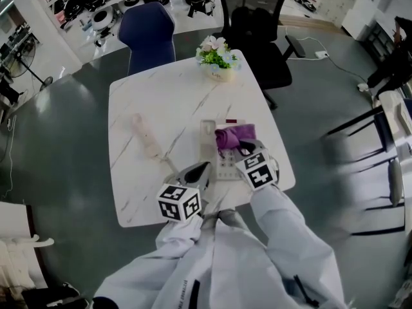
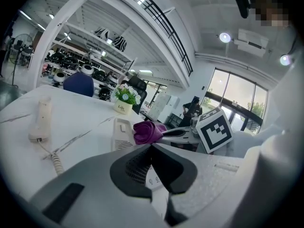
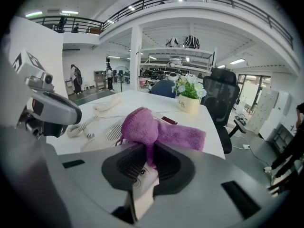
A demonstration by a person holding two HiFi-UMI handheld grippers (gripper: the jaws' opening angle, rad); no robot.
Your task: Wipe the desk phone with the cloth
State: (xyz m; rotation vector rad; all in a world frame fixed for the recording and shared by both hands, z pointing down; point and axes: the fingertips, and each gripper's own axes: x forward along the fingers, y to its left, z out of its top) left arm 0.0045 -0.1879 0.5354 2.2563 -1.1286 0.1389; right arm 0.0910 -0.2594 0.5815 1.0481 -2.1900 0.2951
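A marble-veined table (image 1: 161, 102) lies under the cloth (image 1: 233, 136), with a small pot of flowers (image 1: 217, 60) at its edge straight beyond the cloth. Farther past stand a black office chair (image 1: 254, 31) and, left of it, a blue chair (image 1: 148, 34).

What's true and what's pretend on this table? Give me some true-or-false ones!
1. The right gripper is pinching the purple cloth. True.
2. The handset sits on the phone. False: it lies on the table, left of the phone.
3. The flowers stand near the table's far edge. True.
4. The left gripper holds the cloth too. False: its jaws are together on nothing.
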